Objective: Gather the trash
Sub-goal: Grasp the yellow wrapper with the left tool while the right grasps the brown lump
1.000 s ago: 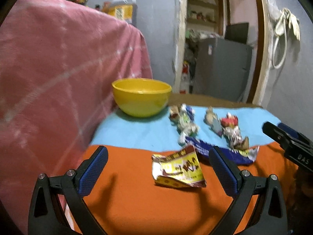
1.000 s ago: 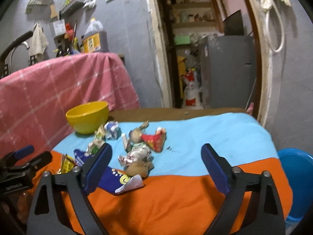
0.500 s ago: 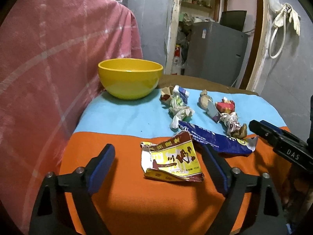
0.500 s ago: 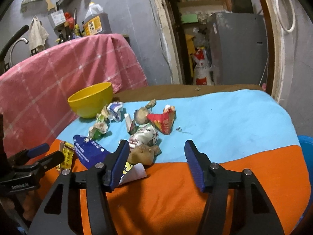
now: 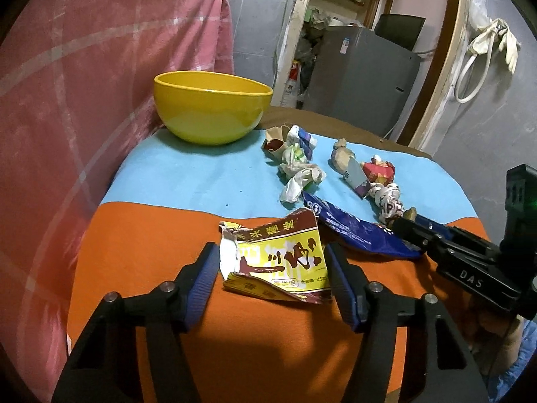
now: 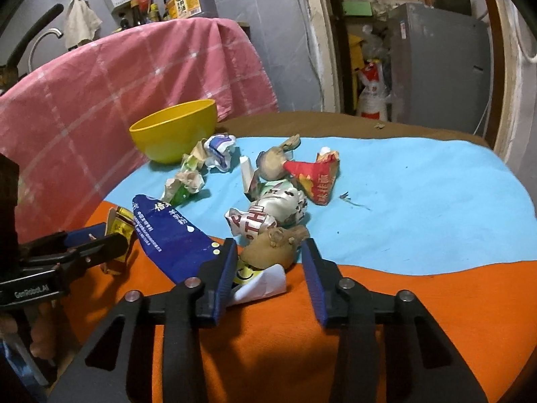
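Observation:
A torn yellow and brown wrapper (image 5: 275, 262) lies on the orange part of the table cloth (image 5: 141, 252). My left gripper (image 5: 270, 255) straddles it with its jaws closing, and the pads stand at the wrapper's two edges without squeezing it. My right gripper (image 6: 268, 252) flanks a crumpled brown paper lump (image 6: 268, 247) and the white end of a long blue wrapper (image 6: 167, 238). Its jaws are closing, with a small gap still showing at the right pad. More crumpled wrappers (image 6: 268, 215) lie behind on the light blue cloth. A yellow bowl (image 5: 211, 107) stands at the back left.
A pink checked cloth (image 5: 84, 100) hangs over something tall along the table's left side. Beyond the table are a doorway and a grey fridge (image 5: 359, 77). The right gripper's body (image 5: 466, 268) reaches in from the right in the left wrist view.
Both grippers' jaws have narrowed a lot and both views have tipped downward. The left gripper has closed in around the yellow wrapper, the right one around the brown lump.

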The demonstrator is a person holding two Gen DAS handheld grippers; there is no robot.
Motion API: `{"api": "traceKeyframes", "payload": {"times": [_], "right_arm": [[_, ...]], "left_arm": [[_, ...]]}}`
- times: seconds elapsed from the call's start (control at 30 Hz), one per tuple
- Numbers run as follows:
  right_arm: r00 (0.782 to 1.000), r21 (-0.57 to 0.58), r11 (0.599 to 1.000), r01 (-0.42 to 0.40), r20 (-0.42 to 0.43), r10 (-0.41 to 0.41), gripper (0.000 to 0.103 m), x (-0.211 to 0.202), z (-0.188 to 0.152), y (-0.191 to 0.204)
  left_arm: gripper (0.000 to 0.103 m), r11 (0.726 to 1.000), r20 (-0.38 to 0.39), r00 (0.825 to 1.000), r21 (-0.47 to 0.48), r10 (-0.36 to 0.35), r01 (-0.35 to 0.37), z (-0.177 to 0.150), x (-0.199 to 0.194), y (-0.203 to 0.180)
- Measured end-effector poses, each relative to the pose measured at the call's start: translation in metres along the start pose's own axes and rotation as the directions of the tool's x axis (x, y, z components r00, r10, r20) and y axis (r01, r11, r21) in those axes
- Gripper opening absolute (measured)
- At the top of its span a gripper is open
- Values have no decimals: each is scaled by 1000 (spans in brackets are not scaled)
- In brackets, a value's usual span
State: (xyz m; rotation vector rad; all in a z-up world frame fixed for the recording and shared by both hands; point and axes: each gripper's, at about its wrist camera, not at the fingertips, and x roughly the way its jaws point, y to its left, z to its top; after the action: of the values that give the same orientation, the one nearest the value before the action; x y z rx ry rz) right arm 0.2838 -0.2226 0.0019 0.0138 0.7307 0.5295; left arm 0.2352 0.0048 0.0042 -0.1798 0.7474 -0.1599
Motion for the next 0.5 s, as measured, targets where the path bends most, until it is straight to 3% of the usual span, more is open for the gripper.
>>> {"api": "traceKeyframes", "payload": {"times": [0.03, 0.27, 0.5], "right_arm": [[1000, 2, 1000, -3, -2, 3, 31, 1, 0, 0], [999, 3, 1000, -25, 25, 25, 30, -5, -2, 1], [986, 22, 1000, -17, 165, 13, 30, -37, -5, -2]], "left_arm": [[51, 1000, 4, 1000, -4, -7, 7, 0, -1, 0], [49, 999, 33, 999, -31, -11, 12, -3, -11, 3], [49, 999, 163, 986, 5, 30, -32, -10, -42, -10]]}}
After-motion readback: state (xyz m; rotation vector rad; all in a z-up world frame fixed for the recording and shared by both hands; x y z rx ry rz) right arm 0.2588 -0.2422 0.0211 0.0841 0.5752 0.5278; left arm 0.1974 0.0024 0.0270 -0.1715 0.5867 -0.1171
